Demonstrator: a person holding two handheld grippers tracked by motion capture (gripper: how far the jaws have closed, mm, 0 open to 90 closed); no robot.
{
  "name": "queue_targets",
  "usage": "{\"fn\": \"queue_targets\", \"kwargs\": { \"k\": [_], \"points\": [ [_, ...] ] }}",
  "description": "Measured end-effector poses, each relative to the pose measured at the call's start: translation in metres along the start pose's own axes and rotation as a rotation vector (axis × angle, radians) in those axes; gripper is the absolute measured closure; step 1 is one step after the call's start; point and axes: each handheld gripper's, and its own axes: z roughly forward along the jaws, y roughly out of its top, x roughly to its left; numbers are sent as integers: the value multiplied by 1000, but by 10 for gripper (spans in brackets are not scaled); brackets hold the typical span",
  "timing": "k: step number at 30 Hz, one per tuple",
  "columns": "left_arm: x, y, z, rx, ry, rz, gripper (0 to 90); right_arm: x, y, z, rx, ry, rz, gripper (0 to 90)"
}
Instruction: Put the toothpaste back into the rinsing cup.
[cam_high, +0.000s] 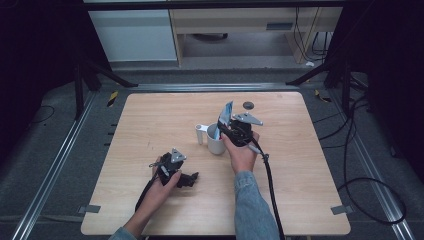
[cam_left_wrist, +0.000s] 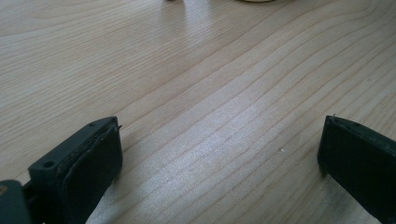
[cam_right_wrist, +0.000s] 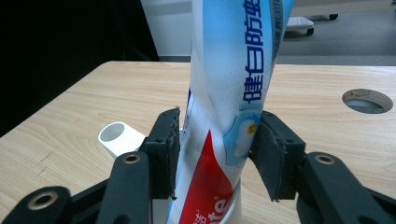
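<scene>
Clearly the tube is clamped between the jaws of the right tool, standing nearly upright with its printed face toward the camera and its lower end down in the white cup. The pads pinch it at mid-body, where it bows a little.

To finish this well, my judgement is to keep the tube vertical, lower it until its base rests inside the cup, and only then ease the jaws apart; letting go while it leans could tip it over the rim. The squeeze should stay light, since the soft body may buckle.

Just left of the jaws lies a short white cylinder, near enough to be knocked on withdrawal. Ahead and to the right, a round hole breaks the counter. Straight up and back looks freest.

The left tool rests low over bare wood, jaws wide apart and holding nothing, well apart from the cup.
</scene>
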Motion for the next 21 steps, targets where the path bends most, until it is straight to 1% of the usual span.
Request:
{"fn": "queue_targets", "kwargs": {
  "k": [7,11,14,18,21],
  "points": [
    [0,0,0,0,1,0,0,0,1,-2,4,-3,-3,508],
    [0,0,0,0,0,0,0,1,2,-4,4,-8,-15,466],
    [0,0,0,0,1,0,0,4,3,-6,4,-40,-50,395],
    [0,0,0,0,0,0,0,7,4,-8,3,-78,-79,336],
    [0,0,0,0,1,0,0,9,5,-10,3,-94,-98,293]
  ]
}}
